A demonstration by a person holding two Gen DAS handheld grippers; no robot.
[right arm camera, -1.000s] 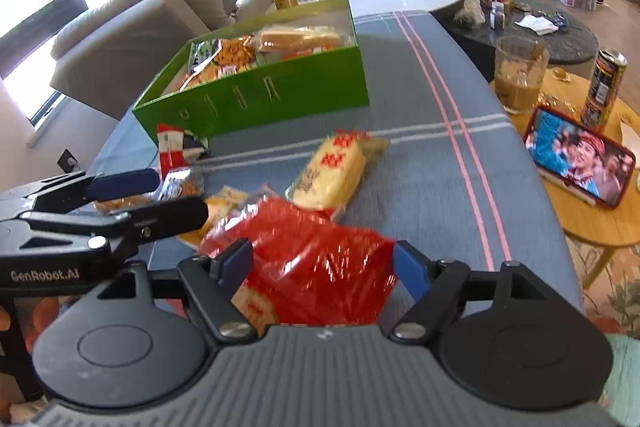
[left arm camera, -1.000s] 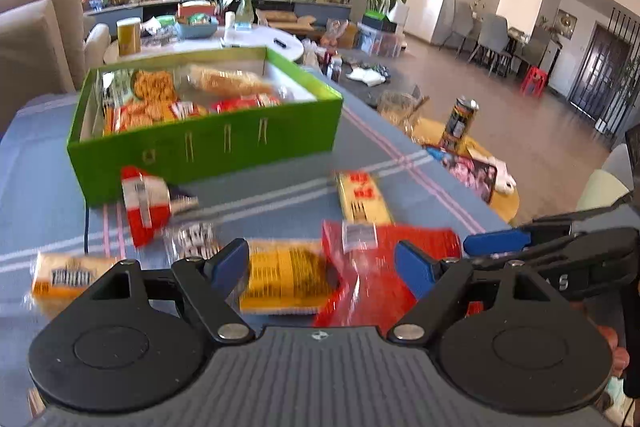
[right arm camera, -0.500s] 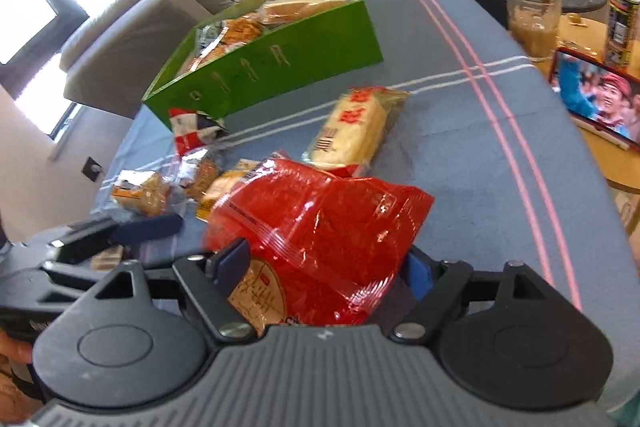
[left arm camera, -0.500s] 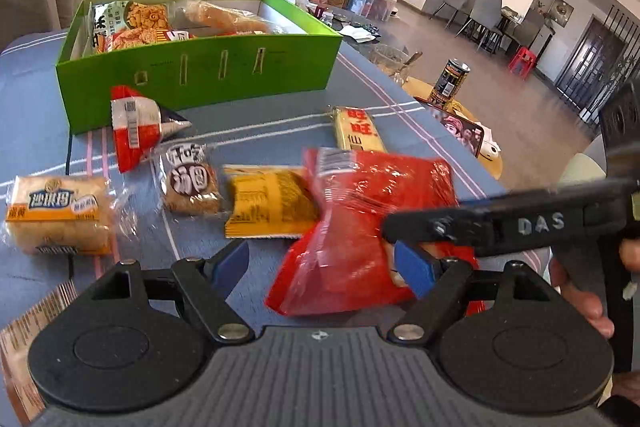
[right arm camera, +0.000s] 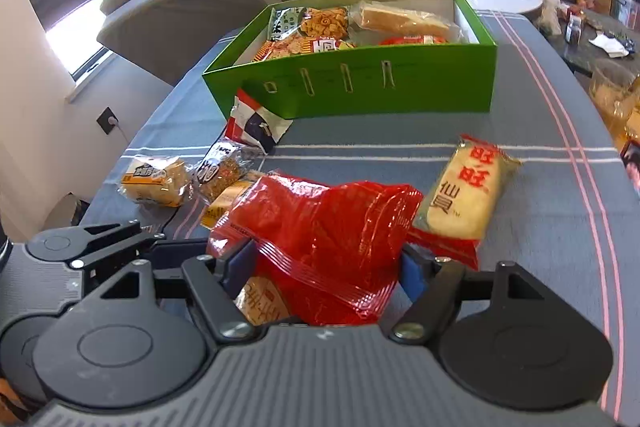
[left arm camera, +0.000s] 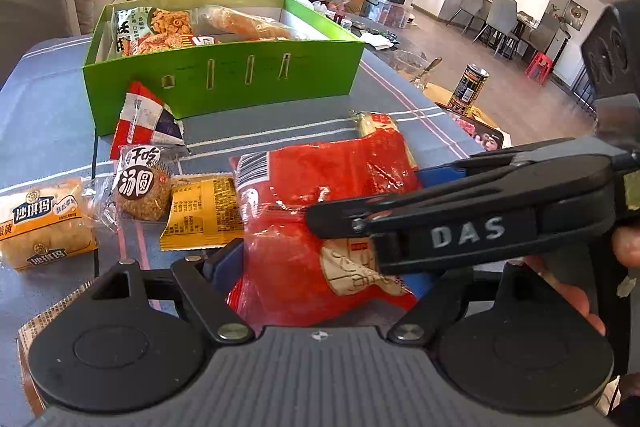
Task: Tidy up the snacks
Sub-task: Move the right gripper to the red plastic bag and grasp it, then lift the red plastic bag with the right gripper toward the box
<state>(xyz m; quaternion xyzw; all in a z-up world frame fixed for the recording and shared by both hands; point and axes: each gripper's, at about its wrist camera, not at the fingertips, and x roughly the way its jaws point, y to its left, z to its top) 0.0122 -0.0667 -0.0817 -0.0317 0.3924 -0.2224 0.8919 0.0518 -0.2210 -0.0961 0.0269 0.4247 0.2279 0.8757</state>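
Left wrist view: the left gripper (left arm camera: pixel 320 263), jaws spread wide, straddles a crinkled red plastic snack bag (left arm camera: pixel 320 211) lying on the blue-grey striped tablecloth (left arm camera: pixel 48 115). Whether its blue pads press the bag cannot be told. The right gripper (left arm camera: pixel 404 195) reaches in from three o'clock across the same bag, one finger over the bag and one behind it. At eleven o'clock from the bag stands the open green cardboard box (left arm camera: pixel 224 83), already holding a packet of orange crackers (left arm camera: pixel 168 27) and a long clear-wrapped bread roll (left arm camera: pixel 248 25). At nine o'clock of the bag lie a yellow foil sachet (left arm camera: pixel 204 211), a round brown puffed-rice cake in clear wrap (left arm camera: pixel 140 187), and a wrapped yellow sponge cake (left arm camera: pixel 44 223) beyond them.

Right wrist view: the right gripper (right arm camera: pixel 324 267) also stands spread, the red bag bulging up between its fingers; contact cannot be confirmed. A pale rice-cracker pack with red lettering (right arm camera: pixel 468 191) lies touching the bag at two o'clock. The green box sits at twelve o'clock, its right half showing bare floor.

The step in hand appears to be a two-gripper pickup of the bag. It would go best with both grippers closing gently on the loose film, not the contents, lifting level together, and carrying toward the box's free right side, clear of the near wall.
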